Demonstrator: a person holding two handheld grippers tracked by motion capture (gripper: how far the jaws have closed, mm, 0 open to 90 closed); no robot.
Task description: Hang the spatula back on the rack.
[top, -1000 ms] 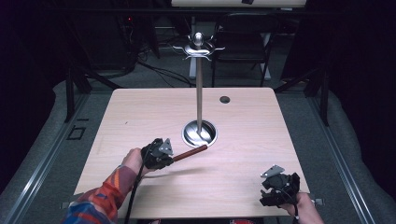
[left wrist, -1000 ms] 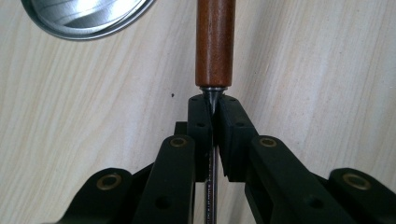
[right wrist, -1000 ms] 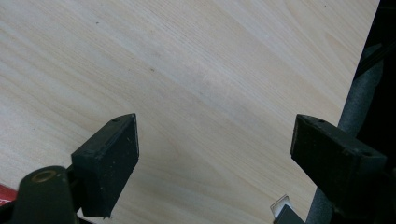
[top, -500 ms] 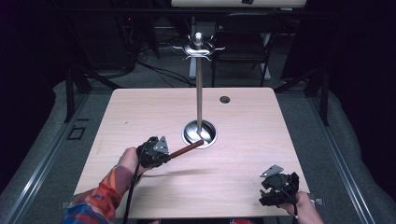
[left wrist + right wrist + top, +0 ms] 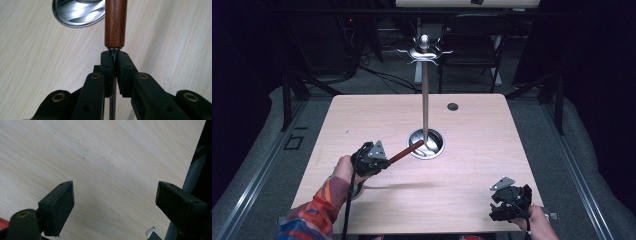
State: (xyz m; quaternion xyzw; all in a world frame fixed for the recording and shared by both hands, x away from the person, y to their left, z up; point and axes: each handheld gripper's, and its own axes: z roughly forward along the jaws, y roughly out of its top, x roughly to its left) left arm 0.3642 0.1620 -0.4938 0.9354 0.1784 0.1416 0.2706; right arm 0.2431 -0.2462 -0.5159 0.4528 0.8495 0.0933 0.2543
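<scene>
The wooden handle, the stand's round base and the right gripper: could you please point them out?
wooden handle (image 5: 115, 23), left gripper view, mid-length of the brown grip.
round base (image 5: 436, 146), high view, right side of the metal dish.
right gripper (image 5: 115, 203), right gripper view, midway between its open jaws.

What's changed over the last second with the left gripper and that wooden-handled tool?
Little: the left gripper has carried the wooden-handled tool slightly toward the stand, handle tip now at the stand's base. It stays shut on the tool's metal shaft. The right gripper stays open at the table's near edge.

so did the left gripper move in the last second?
Yes, slightly. The left gripper, shut on the wooden-handled tool, has edged toward the stand's round metal base.
</scene>
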